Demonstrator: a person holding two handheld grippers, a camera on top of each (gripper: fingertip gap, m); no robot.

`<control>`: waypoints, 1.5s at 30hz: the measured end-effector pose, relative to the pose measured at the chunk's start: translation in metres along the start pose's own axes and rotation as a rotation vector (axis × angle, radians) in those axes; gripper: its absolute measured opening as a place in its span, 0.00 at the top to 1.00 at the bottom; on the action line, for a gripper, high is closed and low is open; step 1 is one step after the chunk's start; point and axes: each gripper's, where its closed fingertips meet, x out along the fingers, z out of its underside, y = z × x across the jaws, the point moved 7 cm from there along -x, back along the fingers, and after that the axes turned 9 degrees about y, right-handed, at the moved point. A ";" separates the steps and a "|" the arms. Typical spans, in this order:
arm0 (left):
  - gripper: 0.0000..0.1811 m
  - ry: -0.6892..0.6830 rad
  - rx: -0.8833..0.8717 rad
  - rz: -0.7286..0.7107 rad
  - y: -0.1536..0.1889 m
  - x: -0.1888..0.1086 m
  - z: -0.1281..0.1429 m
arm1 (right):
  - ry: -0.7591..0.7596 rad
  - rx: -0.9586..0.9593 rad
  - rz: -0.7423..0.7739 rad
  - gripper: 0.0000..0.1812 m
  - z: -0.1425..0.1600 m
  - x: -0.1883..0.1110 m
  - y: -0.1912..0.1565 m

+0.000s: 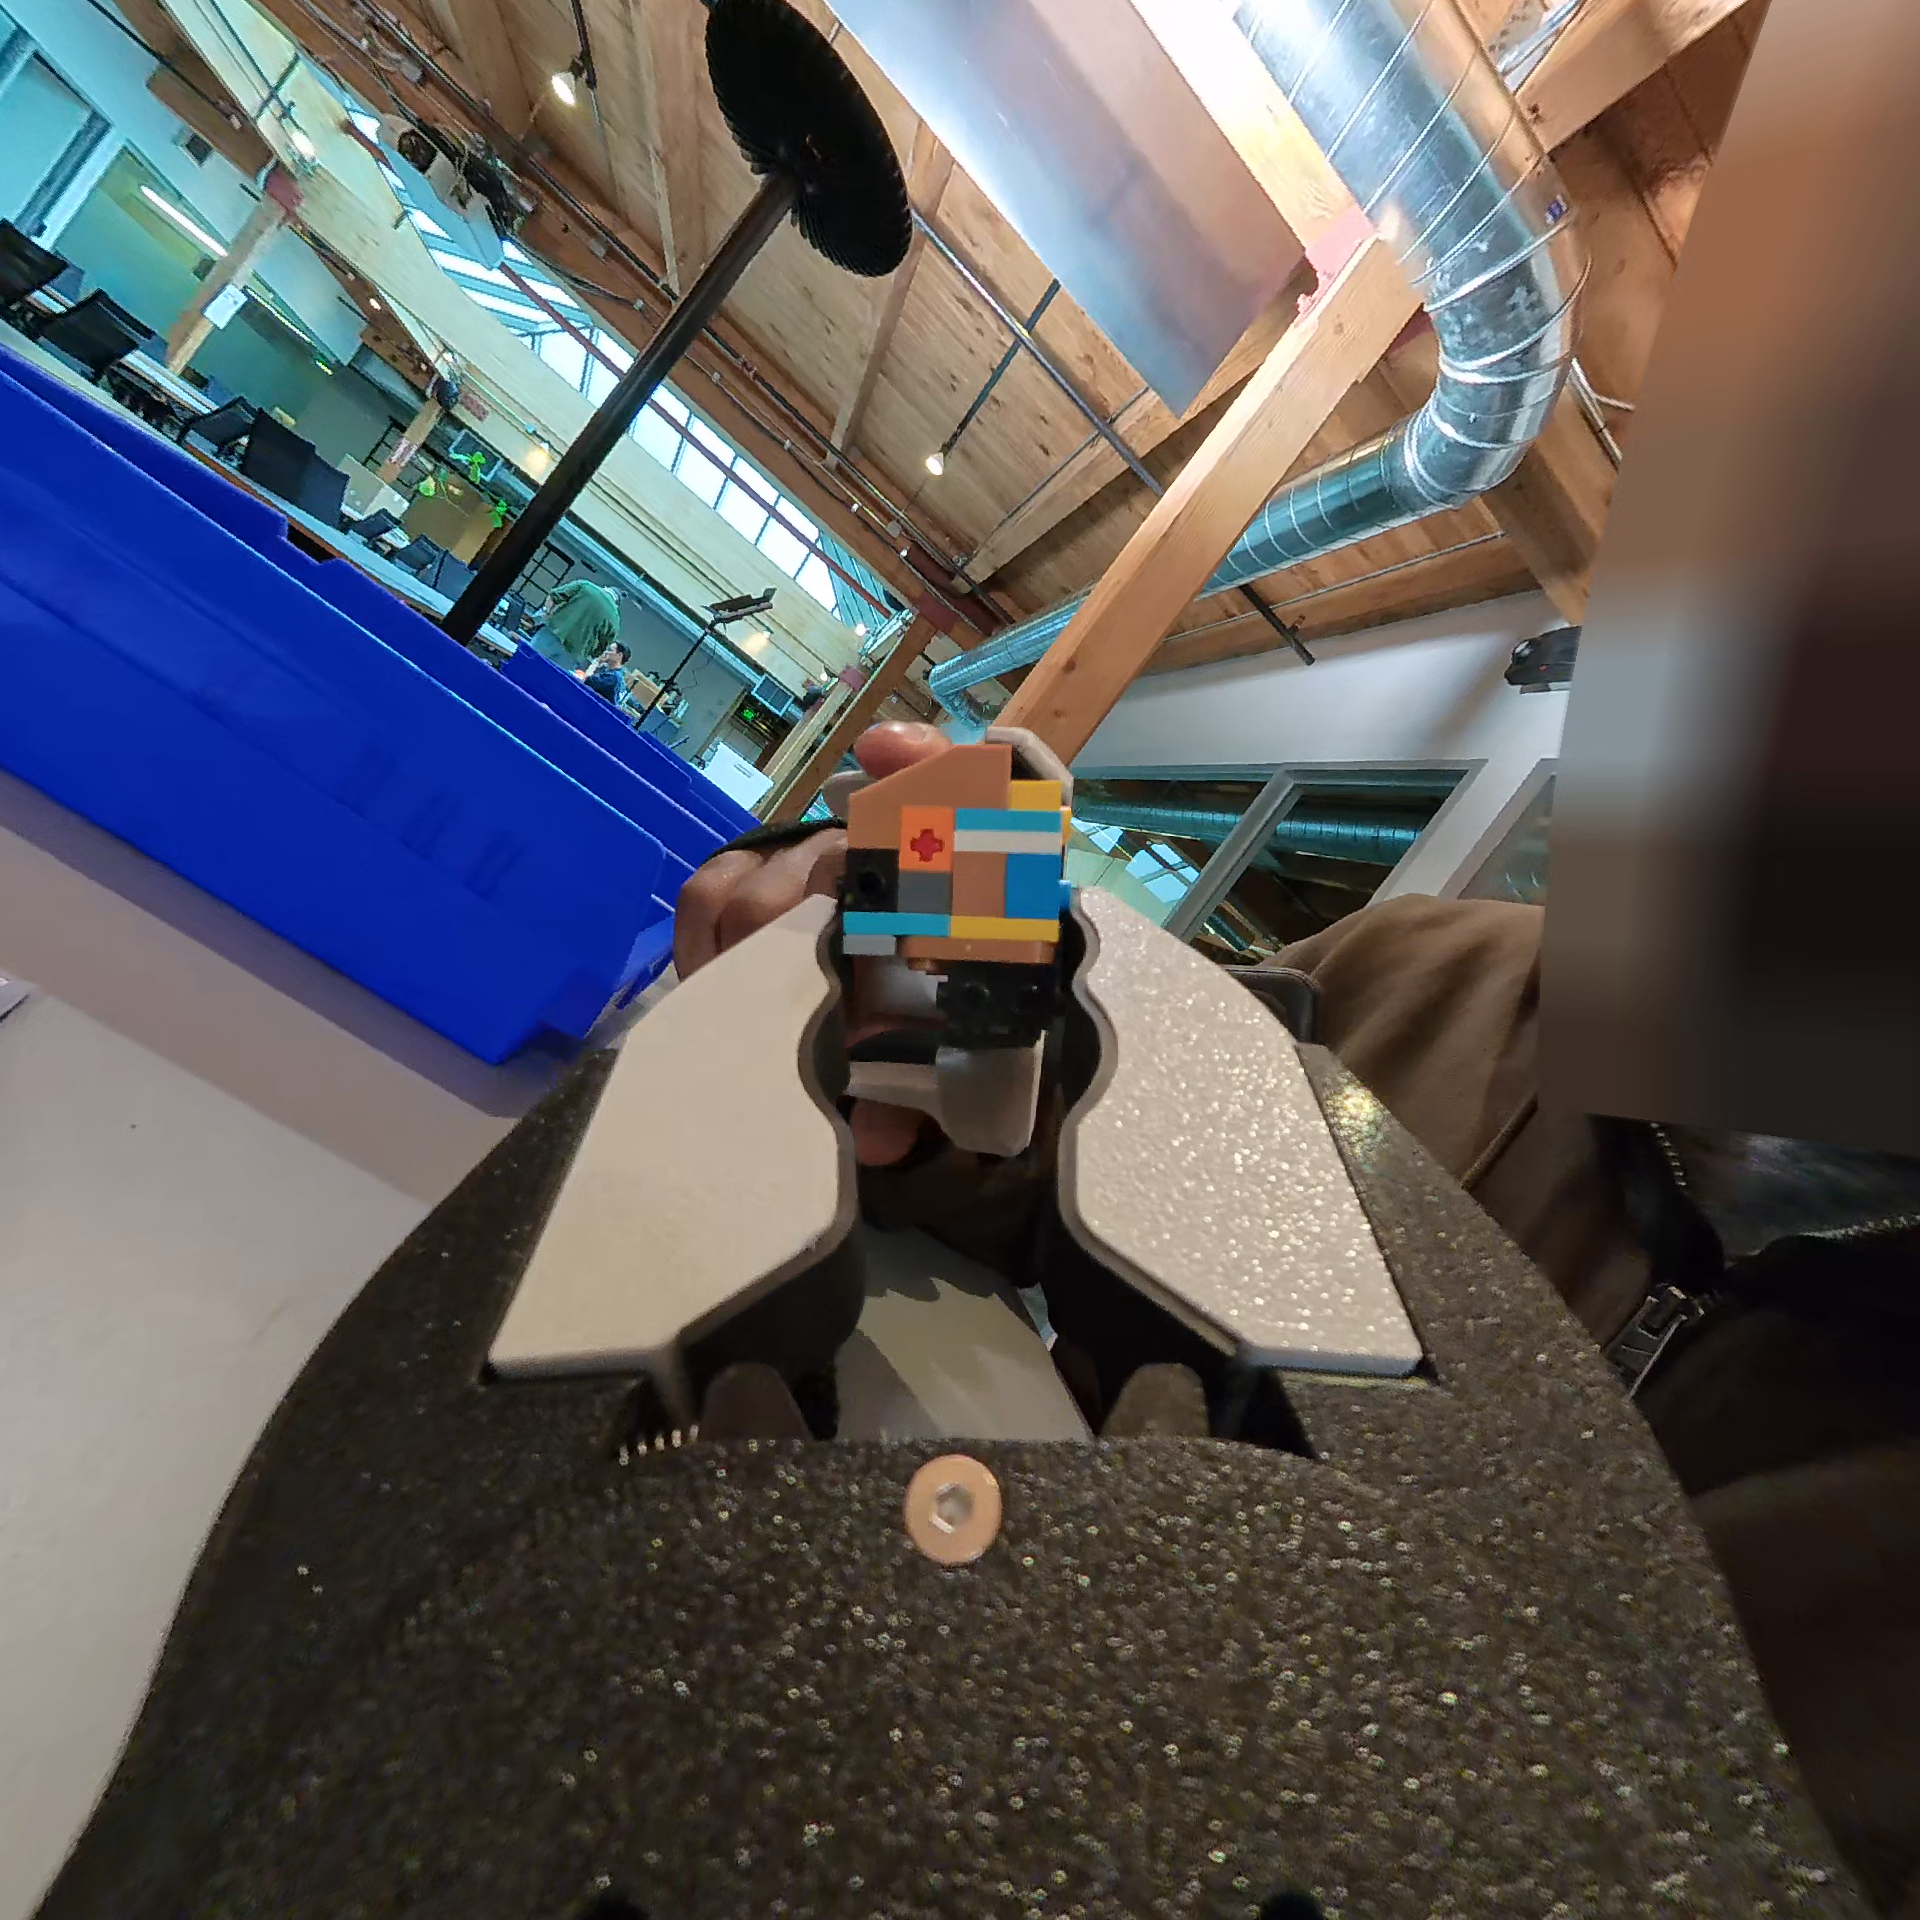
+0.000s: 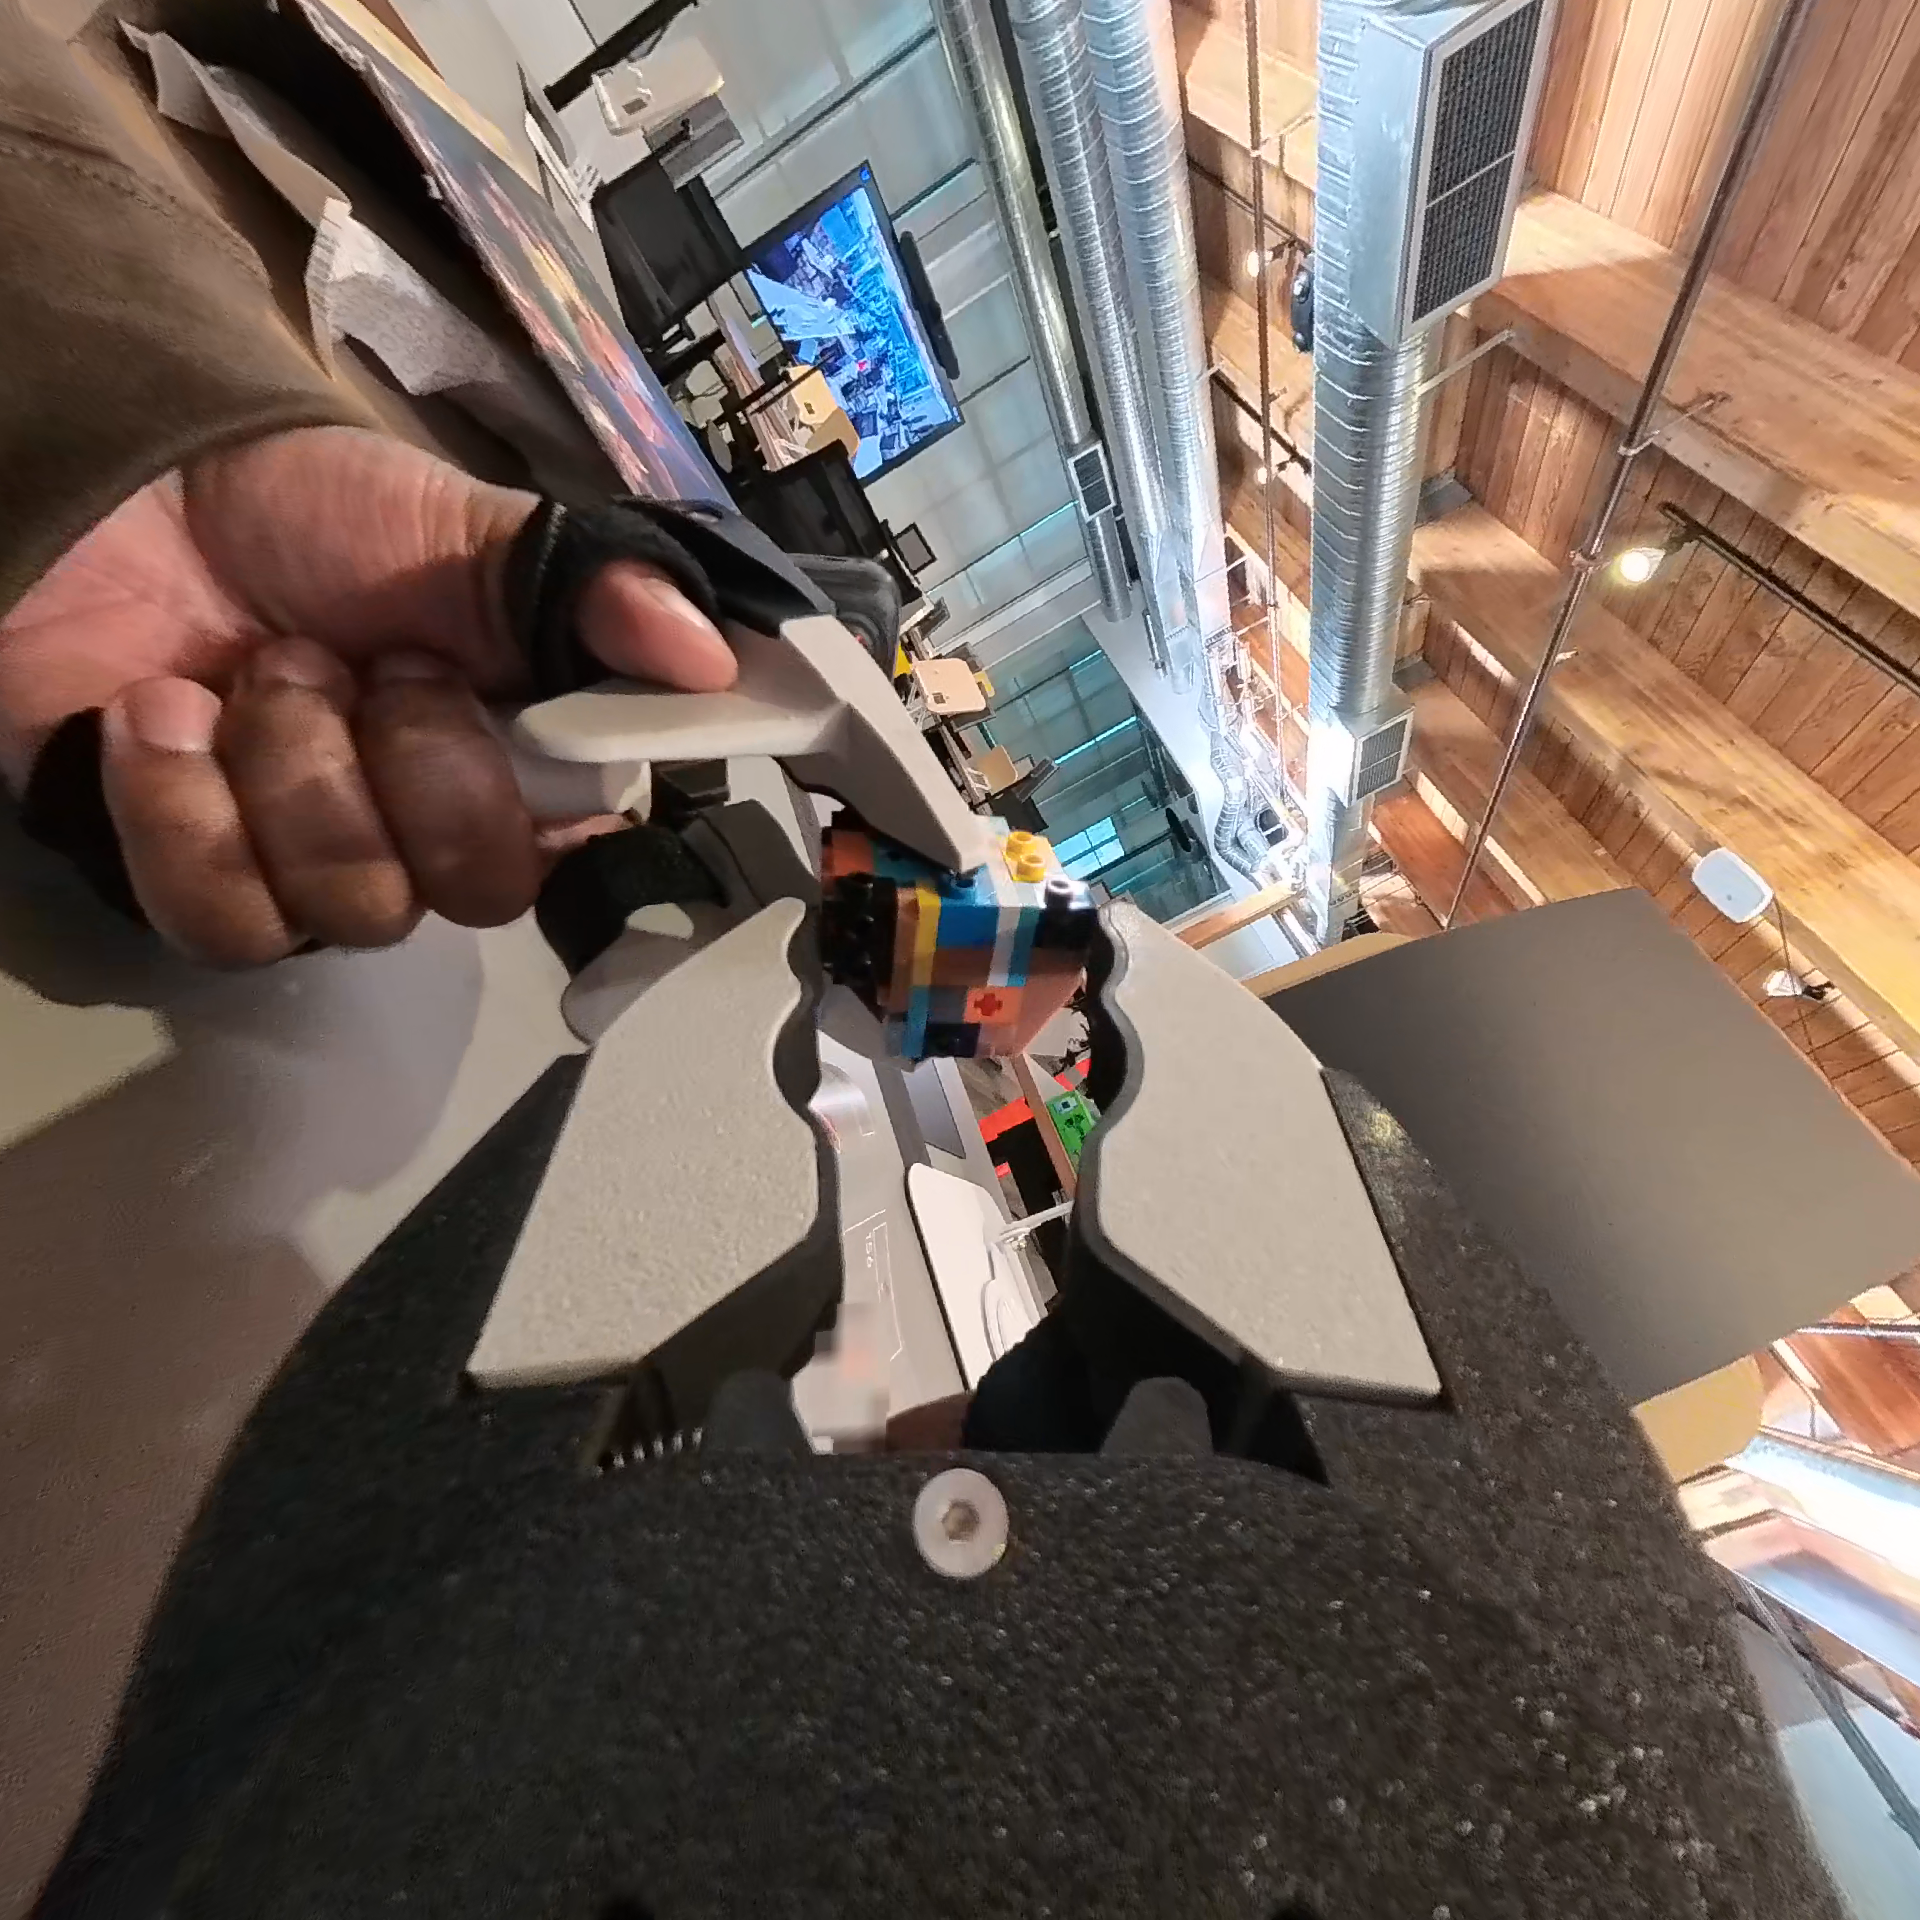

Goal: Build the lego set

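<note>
A small lego assembly of tan, blue, yellow, white, orange and black bricks is held up in the air. My left gripper is shut on its two sides. The right gripper's grey fingers show behind it, above and below the assembly. In the right wrist view the same assembly sits between the tips of my right gripper, which is shut on it. A grey finger of the left gripper presses on its upper edge. Yellow studs stick out on top.
Blue plastic bins stand on the white table to the left. A person's hand grips the left gripper's handle, and a brown sleeve is at the right. A dark flat panel is close on the right. Less than 4 cm separates the two grippers' tips.
</note>
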 end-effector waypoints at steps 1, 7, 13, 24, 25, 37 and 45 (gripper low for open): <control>0.79 -0.004 0.004 -0.002 0.000 0.000 0.000 | 0.000 -0.005 0.001 0.73 0.000 -0.001 0.000; 0.78 -0.038 -0.001 -0.004 0.000 0.001 -0.002 | 0.022 -0.019 0.025 0.73 0.000 -0.003 0.001; 0.76 -0.069 -0.049 0.010 -0.001 0.000 -0.004 | 0.062 0.017 0.035 0.73 0.001 -0.007 0.007; 0.80 -0.047 -0.014 -0.010 -0.001 0.004 0.004 | 0.052 0.032 0.017 0.73 0.005 -0.005 0.004; 0.80 -0.039 0.011 -0.029 -0.001 0.003 0.003 | 0.038 0.030 0.025 0.73 0.006 -0.005 0.003; 0.80 -0.126 0.659 -0.371 0.008 0.004 -0.013 | -0.098 -0.041 -0.025 0.62 -0.001 0.005 -0.005; 0.81 -0.111 0.779 -0.391 0.013 0.004 -0.014 | -0.096 0.051 -0.031 0.66 -0.003 0.004 -0.001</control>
